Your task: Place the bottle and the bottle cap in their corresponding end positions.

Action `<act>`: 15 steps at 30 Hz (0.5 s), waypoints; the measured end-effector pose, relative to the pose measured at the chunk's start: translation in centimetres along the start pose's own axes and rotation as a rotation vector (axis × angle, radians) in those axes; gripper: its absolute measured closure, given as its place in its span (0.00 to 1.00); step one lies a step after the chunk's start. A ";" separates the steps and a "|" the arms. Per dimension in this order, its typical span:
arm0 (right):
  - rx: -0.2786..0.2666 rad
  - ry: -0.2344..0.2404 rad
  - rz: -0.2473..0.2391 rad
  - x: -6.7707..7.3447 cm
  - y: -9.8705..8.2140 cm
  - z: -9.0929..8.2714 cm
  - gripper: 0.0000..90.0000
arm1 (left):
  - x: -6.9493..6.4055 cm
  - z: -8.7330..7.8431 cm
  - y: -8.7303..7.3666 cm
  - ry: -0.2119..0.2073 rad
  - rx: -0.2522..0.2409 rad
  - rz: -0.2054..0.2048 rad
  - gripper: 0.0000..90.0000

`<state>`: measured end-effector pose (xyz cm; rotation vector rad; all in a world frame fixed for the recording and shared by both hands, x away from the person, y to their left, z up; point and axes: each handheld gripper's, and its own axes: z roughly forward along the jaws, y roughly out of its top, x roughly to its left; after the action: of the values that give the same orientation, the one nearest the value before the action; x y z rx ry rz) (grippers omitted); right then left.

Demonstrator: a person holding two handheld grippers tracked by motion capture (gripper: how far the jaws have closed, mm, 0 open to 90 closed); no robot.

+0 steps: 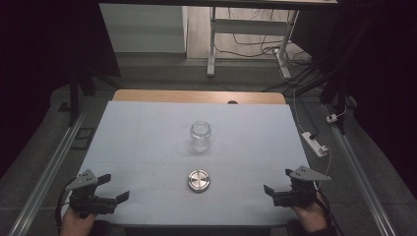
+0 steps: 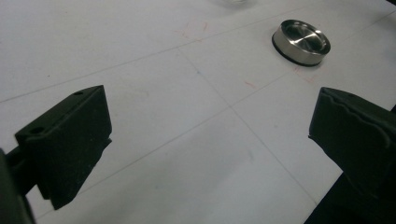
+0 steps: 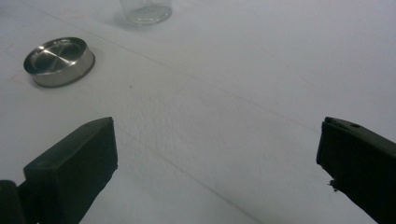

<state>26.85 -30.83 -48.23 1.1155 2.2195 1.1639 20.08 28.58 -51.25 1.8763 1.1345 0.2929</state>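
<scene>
A clear glass jar (image 1: 200, 136) stands upright without a lid at the middle of the white table sheet (image 1: 147, 142). Its round metal lid (image 1: 199, 180) lies flat in front of it, nearer me. My left gripper (image 1: 114, 187) rests at the near left corner, jaws wide open and empty. My right gripper (image 1: 278, 181) sits at the near right corner, also open and empty. The lid (image 2: 301, 42) lies far ahead in the left gripper view. In the right gripper view the lid (image 3: 59, 61) is at upper left and the jar's base (image 3: 145, 11) at the top edge.
A wooden table edge (image 1: 196, 96) runs along the far side. A white power strip (image 1: 314, 143) with a cable lies off the right edge. Metal rails (image 1: 49, 167) flank the table, and a desk frame (image 1: 246, 34) stands behind.
</scene>
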 end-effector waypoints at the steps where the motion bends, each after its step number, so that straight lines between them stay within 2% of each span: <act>1: 0.003 -0.005 0.006 -0.1 -0.3 -0.2 0.00 | 0.0 0.0 -0.1 0.003 0.001 -0.003 0.00; 7: 0.023 -0.031 0.036 -0.6 -1.5 -1.1 0.00 | -0.1 0.0 -0.8 0.023 0.027 -0.010 0.00; 15: 0.058 -0.042 0.054 -0.6 -2.3 -1.7 0.00 | -0.4 0.1 -1.2 0.082 0.085 -0.002 0.00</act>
<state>25.07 -32.96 -49.17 1.2185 2.2169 1.0942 19.19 28.40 -52.16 1.9521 1.2209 0.3276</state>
